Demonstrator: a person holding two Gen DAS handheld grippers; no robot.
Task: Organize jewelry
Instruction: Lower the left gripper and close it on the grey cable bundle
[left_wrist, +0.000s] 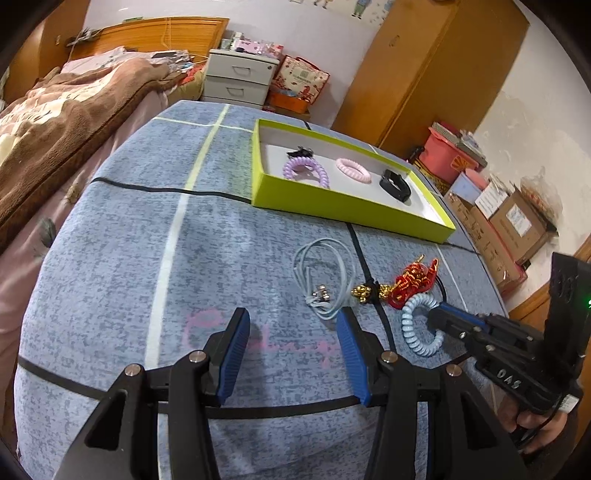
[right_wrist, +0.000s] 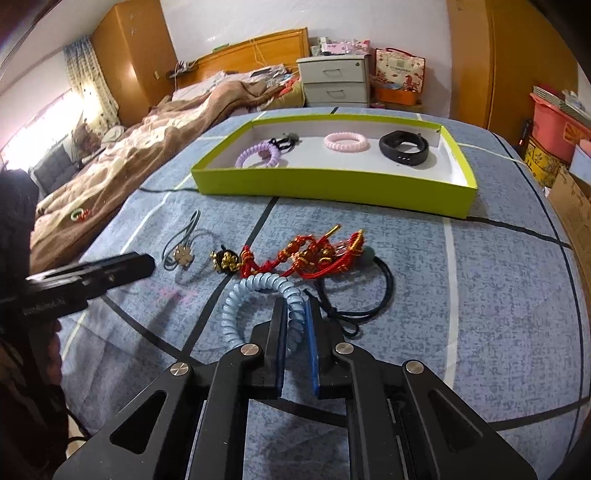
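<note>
A lime-green tray (right_wrist: 332, 186) (left_wrist: 347, 208) at the far side of the blue cloth holds a purple coil band (right_wrist: 258, 154), a pink coil band (right_wrist: 345, 141), a black wristband (right_wrist: 404, 149) and a small black clip (right_wrist: 286, 139). My right gripper (right_wrist: 295, 306) (left_wrist: 437, 314) is shut on a light blue coil band (right_wrist: 258, 291) (left_wrist: 417, 328) low over the cloth. Beside it lie a red and gold knot charm (right_wrist: 306, 254) (left_wrist: 413, 280), a grey cord necklace (left_wrist: 321, 273) (right_wrist: 183, 254) and a black cord (right_wrist: 369, 295). My left gripper (left_wrist: 291, 332) is open and empty above the cloth.
A bed with a brown blanket (right_wrist: 147, 147) runs along the left. A white drawer unit (right_wrist: 334, 83) stands behind the table. Cardboard boxes (left_wrist: 509, 221) and a red bin (left_wrist: 448, 155) stand at the right.
</note>
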